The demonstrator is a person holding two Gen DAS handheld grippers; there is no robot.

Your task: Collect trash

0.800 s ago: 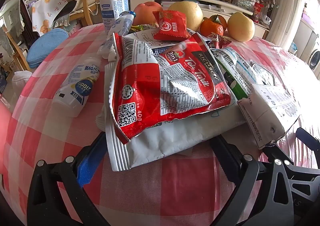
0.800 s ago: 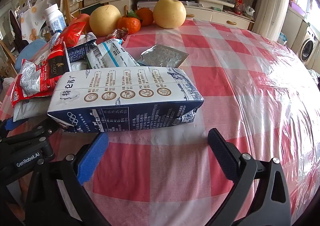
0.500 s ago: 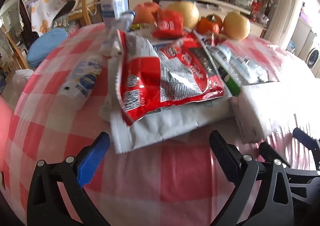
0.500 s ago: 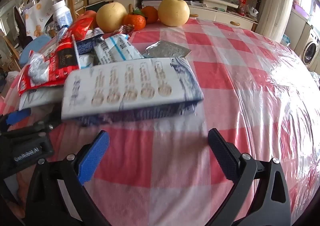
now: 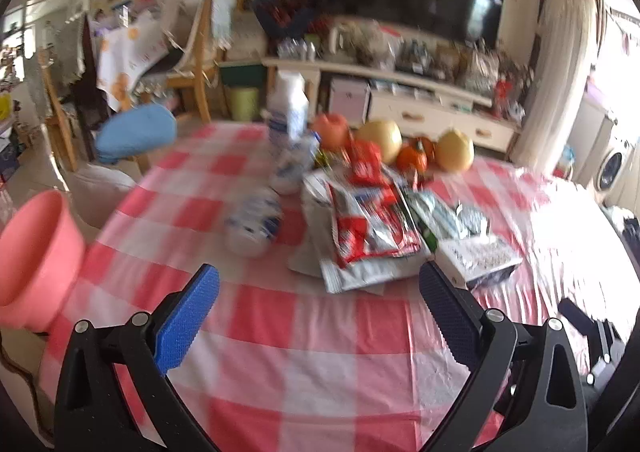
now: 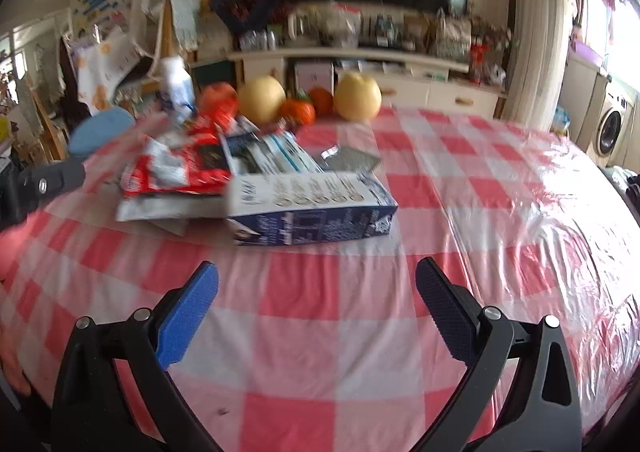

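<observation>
A pile of trash lies on the red-and-white checked table (image 5: 280, 352): a red snack wrapper (image 5: 372, 228) on a white bag (image 5: 360, 272), a blue-and-white milk carton (image 6: 308, 211) lying on its side, green-and-white wrappers (image 5: 436, 211) and a small silver sachet (image 6: 352, 159). The carton also shows in the left wrist view (image 5: 476, 258). My left gripper (image 5: 320, 316) is open and empty, well short of the pile. My right gripper (image 6: 316, 312) is open and empty, in front of the carton.
A pink basin (image 5: 36, 256) stands off the table's left edge. White bottles (image 5: 254, 223) lie left of the pile and one (image 5: 288, 111) stands behind. Pears (image 6: 358, 95), oranges (image 6: 298, 111) and an apple (image 5: 330, 127) sit at the far edge. Chairs stand beyond.
Both grippers have pulled back and risen away from the pile, so the trash looks smaller and farther. Both stay open and empty. The pink basin has come into view on the left.
</observation>
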